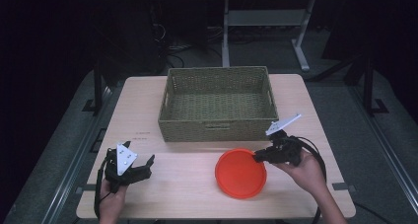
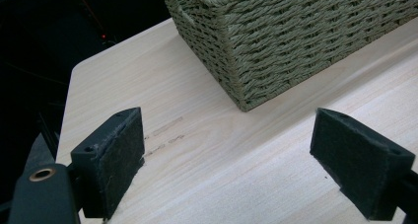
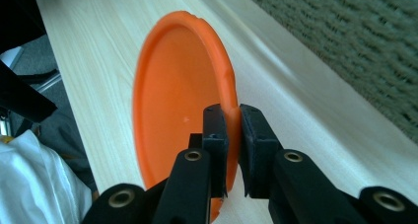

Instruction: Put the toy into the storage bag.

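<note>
Pale wood table (image 1: 187, 184) is carrying the orange plate (image 1: 240, 173) at 6 o'clock of the wicker basket (image 1: 217, 130), where you are clamping your right gripper (image 1: 257, 157) on its rim for lifting, while your left gripper (image 1: 144, 166) is idling with jaws apart.

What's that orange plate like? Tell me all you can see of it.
The orange plate is round and shallow with a raised rim, plain, smooth and plastic-looking. It sits at the near side of the wooden table, in front of the woven basket and apart from it. The right gripper is shut on its rim, one jaw inside and one outside. Whether it is lifted off the table is hard to tell.
</note>
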{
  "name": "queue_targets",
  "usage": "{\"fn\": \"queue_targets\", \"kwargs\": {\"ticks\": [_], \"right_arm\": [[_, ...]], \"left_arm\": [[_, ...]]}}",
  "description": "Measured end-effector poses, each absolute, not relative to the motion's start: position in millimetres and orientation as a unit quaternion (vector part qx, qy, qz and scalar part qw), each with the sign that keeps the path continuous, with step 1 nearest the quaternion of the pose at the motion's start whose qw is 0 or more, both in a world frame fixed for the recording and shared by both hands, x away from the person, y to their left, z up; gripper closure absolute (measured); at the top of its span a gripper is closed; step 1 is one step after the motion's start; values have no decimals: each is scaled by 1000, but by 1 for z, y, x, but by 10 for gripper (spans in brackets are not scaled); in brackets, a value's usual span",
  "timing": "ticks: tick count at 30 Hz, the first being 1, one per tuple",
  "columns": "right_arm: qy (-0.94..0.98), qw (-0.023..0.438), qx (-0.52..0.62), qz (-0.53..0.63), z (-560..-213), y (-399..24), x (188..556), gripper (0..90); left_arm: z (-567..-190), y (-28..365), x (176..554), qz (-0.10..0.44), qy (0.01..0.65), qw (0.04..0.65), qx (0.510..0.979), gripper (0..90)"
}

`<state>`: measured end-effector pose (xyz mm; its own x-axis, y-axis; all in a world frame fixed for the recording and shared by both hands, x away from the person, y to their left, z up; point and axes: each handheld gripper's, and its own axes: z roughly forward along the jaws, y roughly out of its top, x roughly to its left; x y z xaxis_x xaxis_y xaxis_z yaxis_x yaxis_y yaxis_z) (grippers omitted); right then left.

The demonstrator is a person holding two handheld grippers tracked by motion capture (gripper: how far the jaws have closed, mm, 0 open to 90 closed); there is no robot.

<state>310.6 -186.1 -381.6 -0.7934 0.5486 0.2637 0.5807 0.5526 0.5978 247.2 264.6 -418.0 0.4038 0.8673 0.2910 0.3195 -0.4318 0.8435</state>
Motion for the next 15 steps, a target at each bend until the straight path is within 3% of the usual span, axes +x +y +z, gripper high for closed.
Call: {"fn": "queue_targets", "kwargs": {"ticks": [15], "right_arm": [[-874, 12, -323, -362, -358, -193, 314, 821]], "left_arm": [[-418, 263, 247, 382, 391, 361, 756, 127]]}}
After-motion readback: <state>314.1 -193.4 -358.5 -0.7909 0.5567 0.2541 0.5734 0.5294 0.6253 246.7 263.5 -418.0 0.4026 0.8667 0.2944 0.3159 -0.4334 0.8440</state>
